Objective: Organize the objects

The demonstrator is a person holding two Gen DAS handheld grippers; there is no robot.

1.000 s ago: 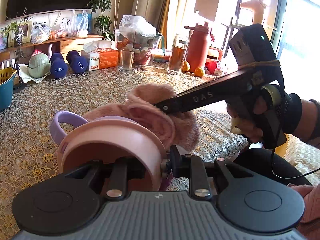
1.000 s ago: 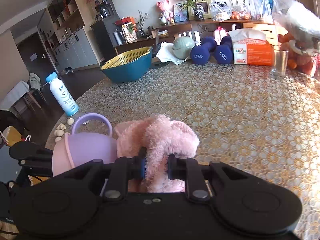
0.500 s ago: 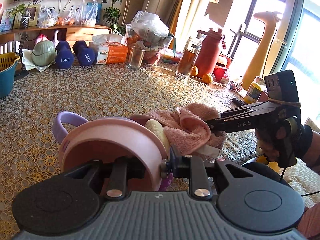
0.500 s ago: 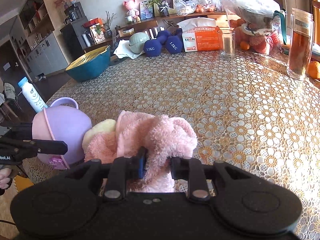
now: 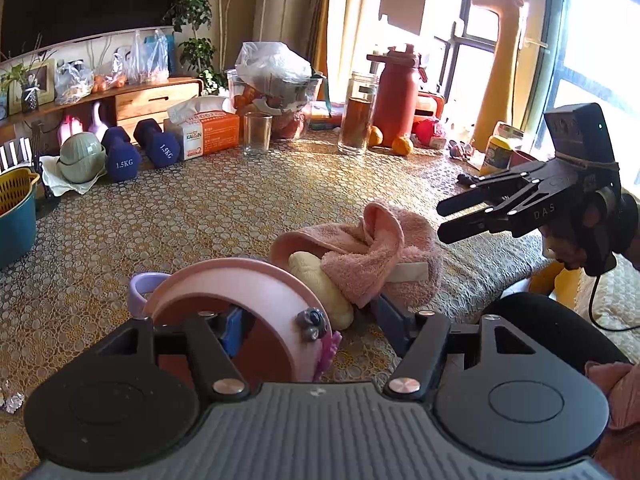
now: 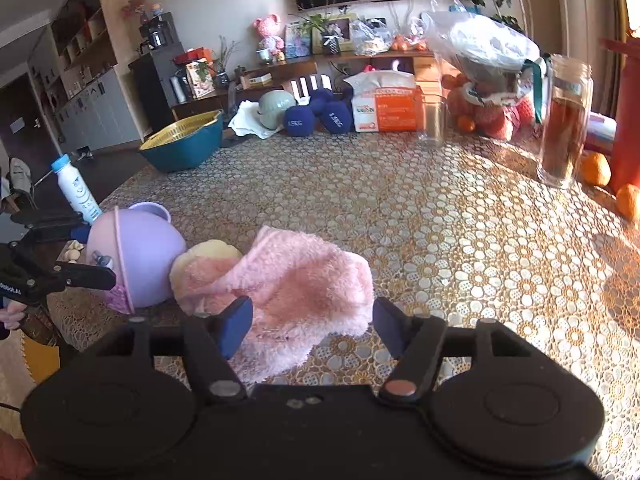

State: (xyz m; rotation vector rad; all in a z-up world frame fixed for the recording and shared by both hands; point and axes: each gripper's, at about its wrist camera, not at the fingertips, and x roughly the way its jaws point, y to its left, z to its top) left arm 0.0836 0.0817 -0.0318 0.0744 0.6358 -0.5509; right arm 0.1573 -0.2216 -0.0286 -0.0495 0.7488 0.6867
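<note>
While both sets of fingers are opening, the left gripper (image 5: 308, 316) straddles the cup's (image 5: 236, 292) rim, the right gripper (image 6: 312, 322) flanks the towel (image 6: 296, 284) unpinched on the bench (image 6: 460, 220).

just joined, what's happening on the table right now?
A person holds a tool in each hand, sorting things on the table. Both tools' jaws are opening. The left tool straddles the rim of a tipped purple-pink cup. The right tool has let go of the pink towel, which lies loose beside the cup, over a pale yellow item.
</note>
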